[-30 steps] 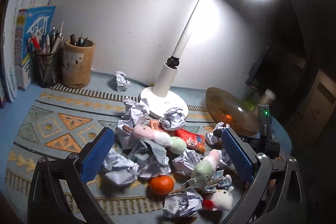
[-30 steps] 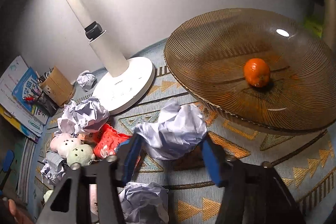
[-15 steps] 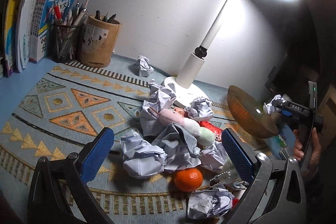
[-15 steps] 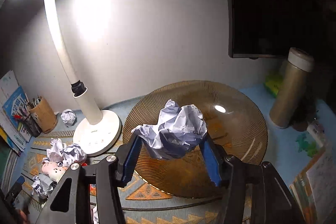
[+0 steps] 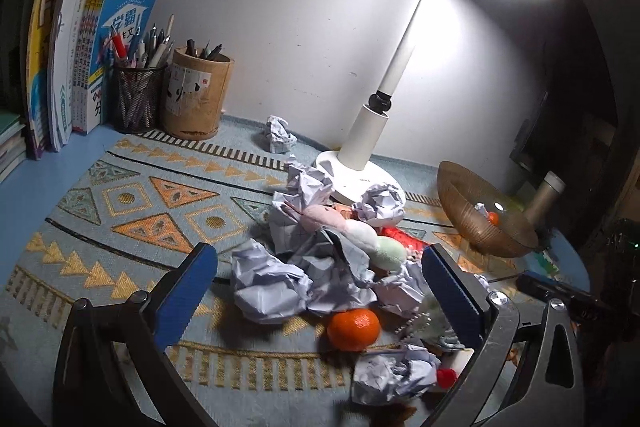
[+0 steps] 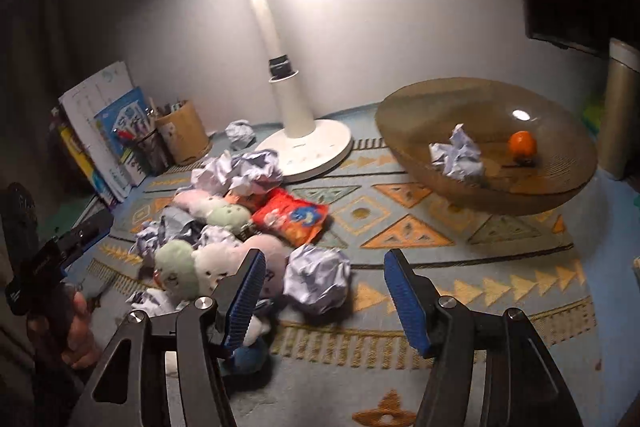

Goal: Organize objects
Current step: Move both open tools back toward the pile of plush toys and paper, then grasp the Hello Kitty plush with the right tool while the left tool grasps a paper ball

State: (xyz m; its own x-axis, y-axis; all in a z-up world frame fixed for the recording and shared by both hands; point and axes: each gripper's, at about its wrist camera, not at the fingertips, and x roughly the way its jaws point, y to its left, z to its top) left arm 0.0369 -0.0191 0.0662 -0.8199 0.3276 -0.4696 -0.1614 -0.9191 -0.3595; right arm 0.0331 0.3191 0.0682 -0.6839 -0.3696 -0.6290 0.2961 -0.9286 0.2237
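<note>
Paper ball (image 6: 317,283) lies on the desk just ahead of my right tongs (image 6: 324,301), slightly toward the left pad; their jaws are opening, nothing gripped. It's round, so no axis matters. My left tongs (image 5: 320,291) gape empty over the far pile. I judge right nearer.

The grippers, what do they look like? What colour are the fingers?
Both look alike. The left gripper and the right gripper each have two fingers faced with bright blue ribbed pads, mounted on dark grey metal arms with triangular cut-outs and round silver bolts. Seen from the right wrist, the left gripper's body is a black block with a blue part, on a dark handle in a hand.
</note>
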